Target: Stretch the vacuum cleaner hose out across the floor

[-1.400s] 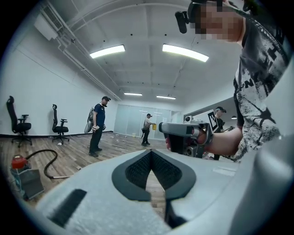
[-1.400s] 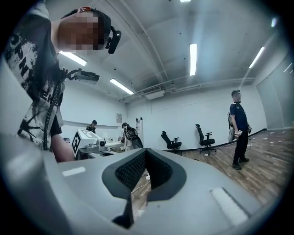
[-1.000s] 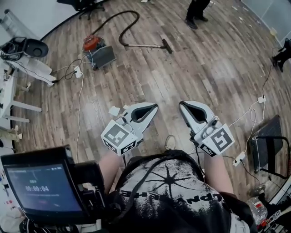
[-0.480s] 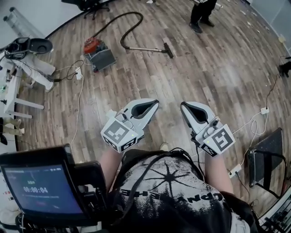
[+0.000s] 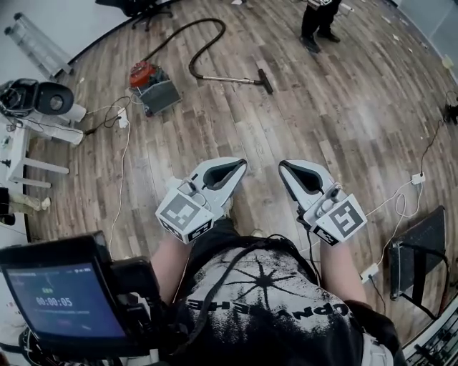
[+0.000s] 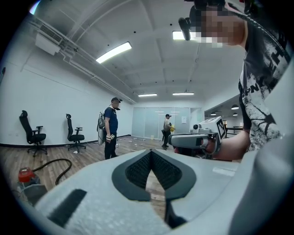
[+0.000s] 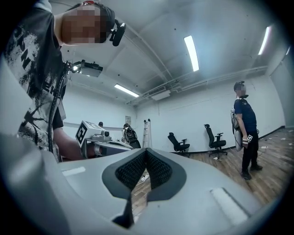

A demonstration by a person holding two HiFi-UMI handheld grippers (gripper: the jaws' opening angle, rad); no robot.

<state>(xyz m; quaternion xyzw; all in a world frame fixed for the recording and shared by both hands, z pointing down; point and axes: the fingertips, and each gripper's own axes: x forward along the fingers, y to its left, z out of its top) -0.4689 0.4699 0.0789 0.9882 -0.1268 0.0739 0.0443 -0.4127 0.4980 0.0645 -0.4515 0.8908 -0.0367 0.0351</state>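
The red and grey vacuum cleaner (image 5: pixel 152 82) sits on the wooden floor far ahead at the left. Its black hose (image 5: pixel 202 34) loops behind it and runs into a metal wand (image 5: pixel 229 78) with a floor head (image 5: pixel 266 81). In the head view my left gripper (image 5: pixel 242 166) and right gripper (image 5: pixel 284 166) are held side by side in front of my body, far short of the hose. Both are shut with nothing between the pads. The left gripper view shows the hose (image 6: pixel 59 167) low at the left, beyond the left gripper (image 6: pixel 150 153). Only the room lies beyond the right gripper (image 7: pixel 145 152).
A person (image 5: pixel 318 21) stands beyond the wand. An office chair (image 5: pixel 139 8) is at the back left. White cables and a power strip (image 5: pixel 122 114) lie near the vacuum, another strip (image 5: pixel 417 179) at the right. A black case (image 5: pixel 415 246) stands at the right, white furniture (image 5: pixel 21 154) at the left.
I have moved across the floor with both grippers carried in front of me. The furniture at the left and the cables at the right have shifted in view. Both grippers stay shut.
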